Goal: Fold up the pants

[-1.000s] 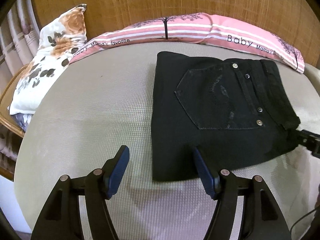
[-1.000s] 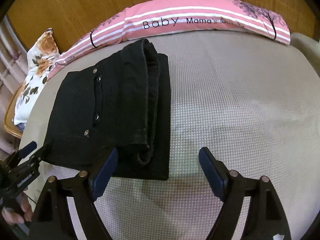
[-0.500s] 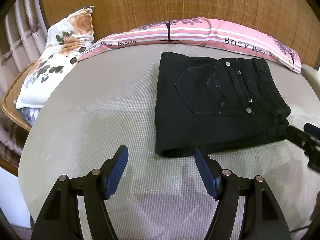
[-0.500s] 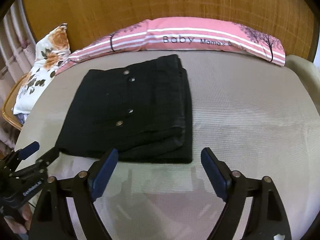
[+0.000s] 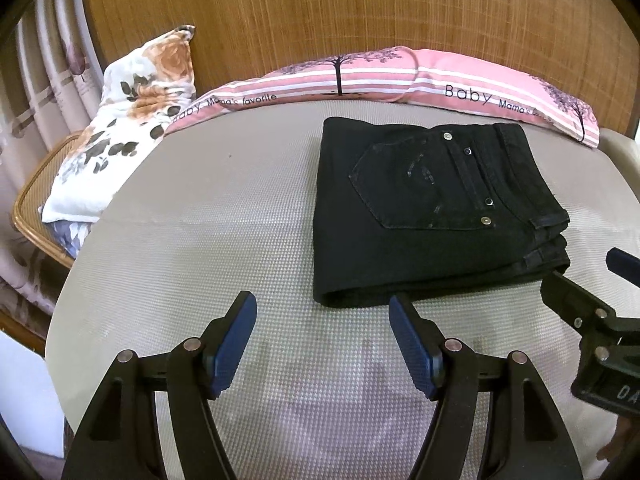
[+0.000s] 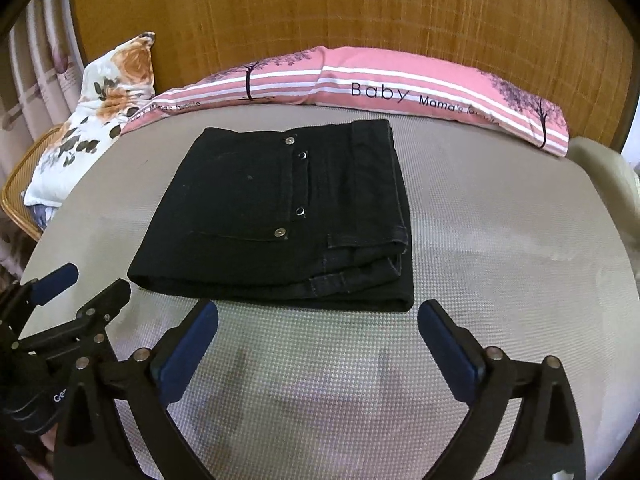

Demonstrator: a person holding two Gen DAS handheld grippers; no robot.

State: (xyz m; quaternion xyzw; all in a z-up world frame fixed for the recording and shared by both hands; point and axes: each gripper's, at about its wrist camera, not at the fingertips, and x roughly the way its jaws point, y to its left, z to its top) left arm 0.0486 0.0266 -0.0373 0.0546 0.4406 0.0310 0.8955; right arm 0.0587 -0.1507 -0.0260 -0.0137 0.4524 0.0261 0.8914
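The black pants lie folded into a flat rectangle on the grey mat, back pocket and metal rivets facing up; they also show in the right wrist view. My left gripper is open and empty, just short of the fold's near left corner. My right gripper is open and empty, just short of the fold's near edge. Each gripper shows at the edge of the other's view: the right one, the left one. Neither touches the pants.
A pink striped pillow lies along the far edge against a wooden headboard. A floral pillow leans at the far left over a wicker chair. Curtains hang at the left.
Both grippers have drawn back and risen away from the folded pants, which now lie farther off and untouched. Both stayed open.
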